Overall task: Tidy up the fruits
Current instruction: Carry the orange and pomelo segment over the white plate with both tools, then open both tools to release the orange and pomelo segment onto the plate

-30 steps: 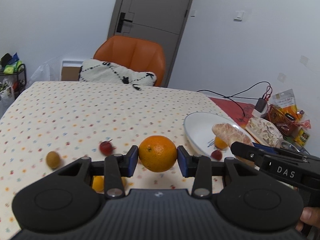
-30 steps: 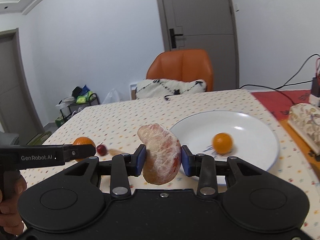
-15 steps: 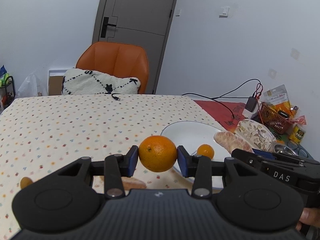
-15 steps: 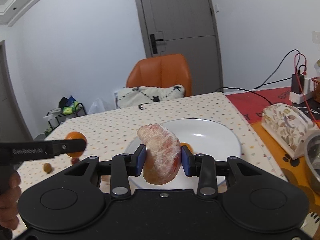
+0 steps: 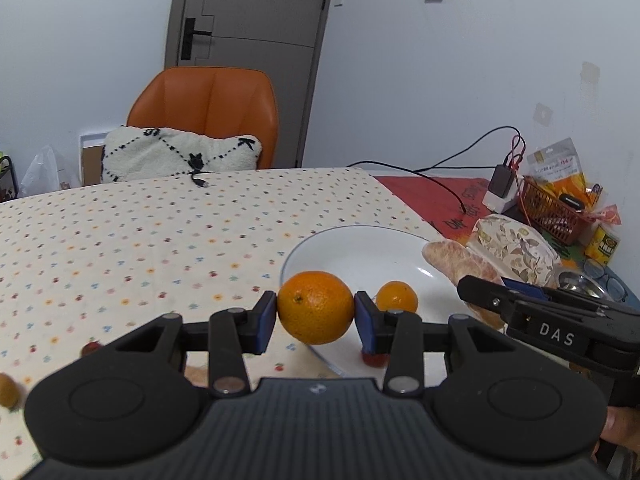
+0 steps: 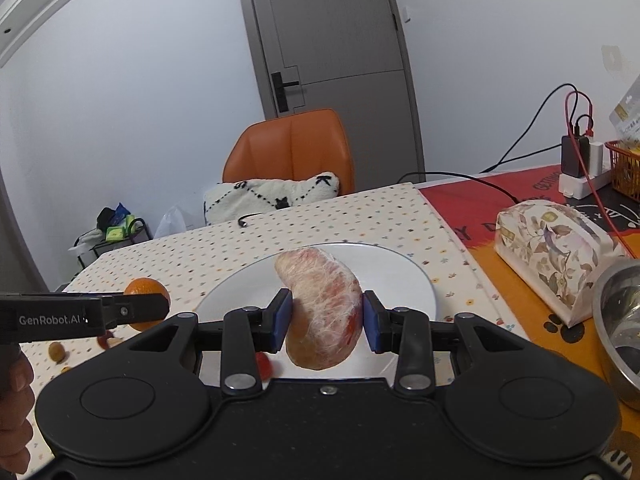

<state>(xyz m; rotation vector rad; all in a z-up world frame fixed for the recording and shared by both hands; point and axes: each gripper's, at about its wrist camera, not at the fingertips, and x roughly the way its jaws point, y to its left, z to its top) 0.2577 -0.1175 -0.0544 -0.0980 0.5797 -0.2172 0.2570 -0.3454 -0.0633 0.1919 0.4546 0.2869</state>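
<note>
My left gripper (image 5: 316, 314) is shut on an orange (image 5: 315, 306), held over the near left rim of the white plate (image 5: 360, 248). A small orange (image 5: 396, 297) lies on that plate, and a small red fruit (image 5: 374, 359) shows just under my right finger. My right gripper (image 6: 325, 316) is shut on a peeled pomelo segment (image 6: 322, 308), hanging above the white plate (image 6: 400, 276). In the left wrist view the pomelo segment (image 5: 456, 260) shows over the plate's right side. The orange (image 6: 145, 292) appears left of the plate in the right wrist view.
On the dotted tablecloth lie a red fruit (image 5: 91, 348), a brown kiwi-like fruit (image 5: 8, 390) and a brown fruit (image 6: 57, 352). A floral box (image 6: 552, 252), a steel bowl (image 6: 618, 312), a red basket (image 5: 554, 212) and charger cables stand to the right. An orange chair (image 5: 208, 108) is behind the table.
Both grippers have travelled right toward the plate with their fruit still held. The plate now sits under both, and the loose fruits on the cloth have slid to the left of view.
</note>
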